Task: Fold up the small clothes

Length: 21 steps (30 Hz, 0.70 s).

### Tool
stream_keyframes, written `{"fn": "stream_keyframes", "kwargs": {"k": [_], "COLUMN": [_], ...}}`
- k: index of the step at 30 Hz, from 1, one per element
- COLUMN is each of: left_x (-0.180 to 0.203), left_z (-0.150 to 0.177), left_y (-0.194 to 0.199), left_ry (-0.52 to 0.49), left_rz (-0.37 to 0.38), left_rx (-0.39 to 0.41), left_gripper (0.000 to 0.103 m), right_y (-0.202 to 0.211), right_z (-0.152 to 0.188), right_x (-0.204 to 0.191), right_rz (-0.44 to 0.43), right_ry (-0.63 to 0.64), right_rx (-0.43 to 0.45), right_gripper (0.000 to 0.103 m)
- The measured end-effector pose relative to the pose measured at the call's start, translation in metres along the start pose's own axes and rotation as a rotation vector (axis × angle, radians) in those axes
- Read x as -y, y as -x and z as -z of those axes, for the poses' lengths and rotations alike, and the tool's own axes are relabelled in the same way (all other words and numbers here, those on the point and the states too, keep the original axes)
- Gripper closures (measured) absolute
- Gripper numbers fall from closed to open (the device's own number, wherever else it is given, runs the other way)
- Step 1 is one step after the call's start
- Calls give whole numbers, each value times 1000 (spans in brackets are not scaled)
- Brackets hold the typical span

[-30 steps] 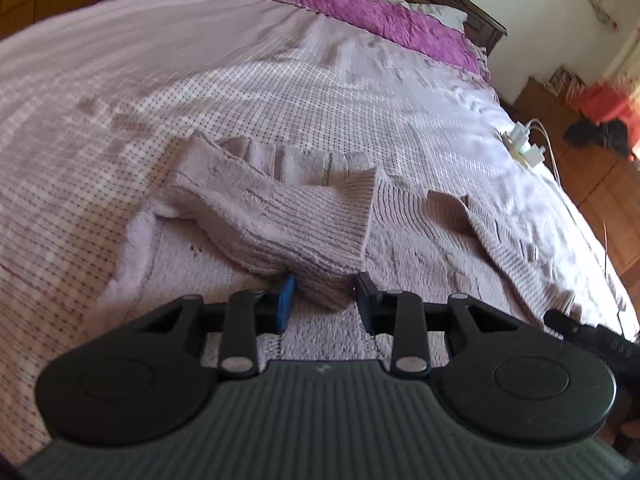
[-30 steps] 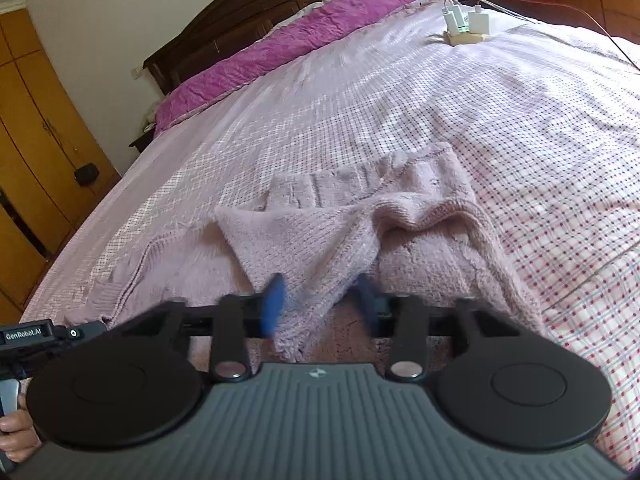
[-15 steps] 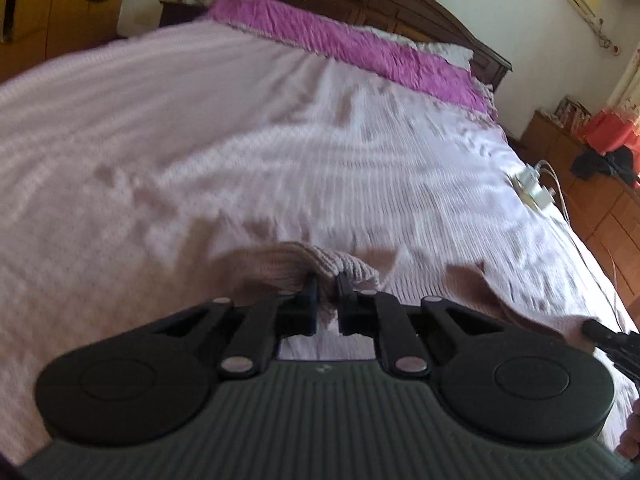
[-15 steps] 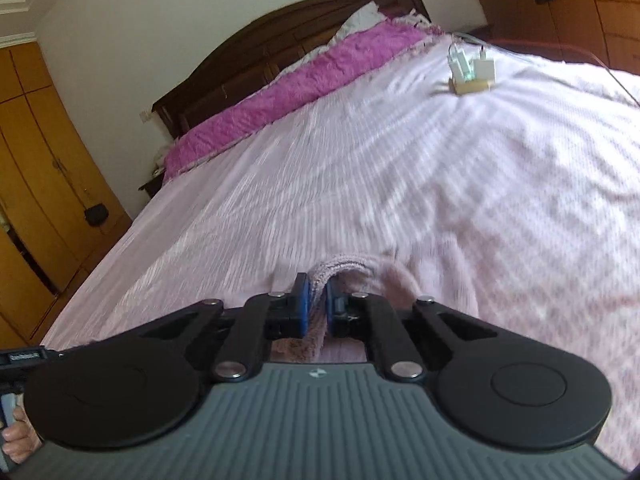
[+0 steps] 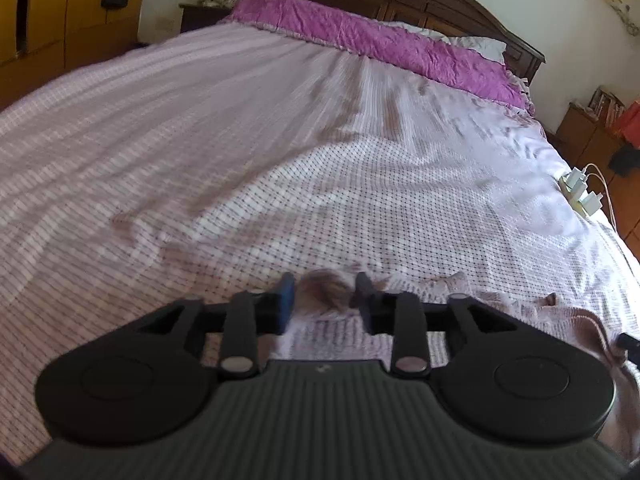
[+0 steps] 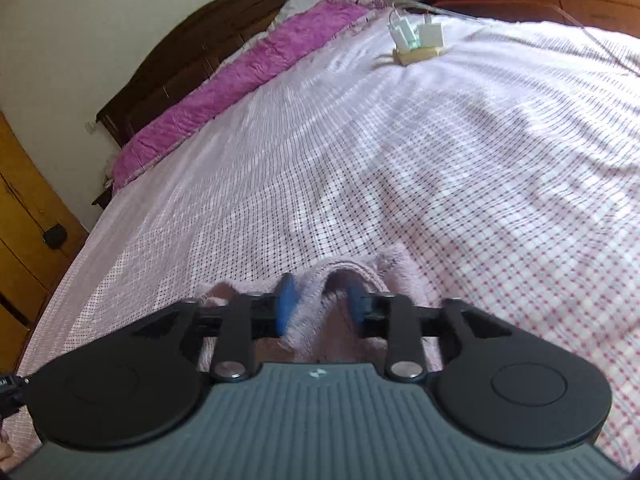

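Observation:
A pale pink knit sweater lies on the bed, mostly hidden below both grippers. In the left wrist view my left gripper has its jaws opening. A blurred fold of the knit sits loose between them, and neither pad presses on it. In the right wrist view my right gripper is opening too. An arched fold of the sweater lies between its blue pads, leaning on the left one and clear of the right one.
The checked bedsheet stretches ahead to a purple pillow cover and a dark headboard. A power strip with white chargers lies near the bed's right edge. Wooden wardrobes stand on the left.
Both grippers shut on folds of the sweater and carried them forward over the garment. Now both pairs of jaws have spread apart and let the knit go.

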State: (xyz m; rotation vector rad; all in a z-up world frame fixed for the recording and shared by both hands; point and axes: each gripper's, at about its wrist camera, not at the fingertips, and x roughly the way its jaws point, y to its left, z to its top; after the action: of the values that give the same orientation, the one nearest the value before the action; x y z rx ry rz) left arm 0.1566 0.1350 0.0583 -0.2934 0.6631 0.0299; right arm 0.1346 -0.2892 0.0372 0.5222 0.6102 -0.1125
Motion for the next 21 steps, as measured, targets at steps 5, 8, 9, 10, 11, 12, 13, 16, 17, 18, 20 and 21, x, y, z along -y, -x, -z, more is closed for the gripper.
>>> {"fn": "stream_keyframes", "kwargs": {"k": [5, 8, 9, 10, 11, 12, 13, 16, 17, 18, 20, 21], "left_x": [0, 4, 5, 6, 8, 10, 12, 16, 17, 17, 17, 16], "left_z": [-4, -3, -3, -1, 0, 2, 4, 12, 14, 17, 21, 22], "left_y": [15, 25, 28, 31, 33, 34, 34, 28, 24, 20, 13, 11], "left_ry": [-81, -123, -139, -155, -176, -194, -212, -245, -251, -253, -253, -250], "left_rz": [1, 29, 46, 59, 77, 95, 112, 145, 148, 144, 138, 136], "left_rx": [42, 46, 50, 52, 53, 50, 39, 6, -1, -16, -40, -46], "left_gripper": [60, 60, 60, 60, 60, 59, 59, 59, 59, 59, 59, 59], "right_y": [19, 29, 32, 34, 34, 31, 29, 6, -3, -11, -25, -33], "right_z": [6, 12, 14, 16, 18, 19, 20, 18, 18, 17, 15, 13], "right_x": [-3, -11, -13, -17, -22, -28, -34, -48, -51, -54, -55, -54], "right_rz": [25, 33, 33, 27, 16, 3, -5, -12, -12, -3, 29, 44], "right_ry": [31, 57, 71, 93, 124, 162, 194, 258, 273, 284, 299, 307], "right_rx": [59, 73, 76, 79, 79, 71, 55, -29, -51, -61, -60, -54], "right_gripper": [42, 42, 42, 42, 42, 42, 42, 43, 43, 43, 43, 43]}}
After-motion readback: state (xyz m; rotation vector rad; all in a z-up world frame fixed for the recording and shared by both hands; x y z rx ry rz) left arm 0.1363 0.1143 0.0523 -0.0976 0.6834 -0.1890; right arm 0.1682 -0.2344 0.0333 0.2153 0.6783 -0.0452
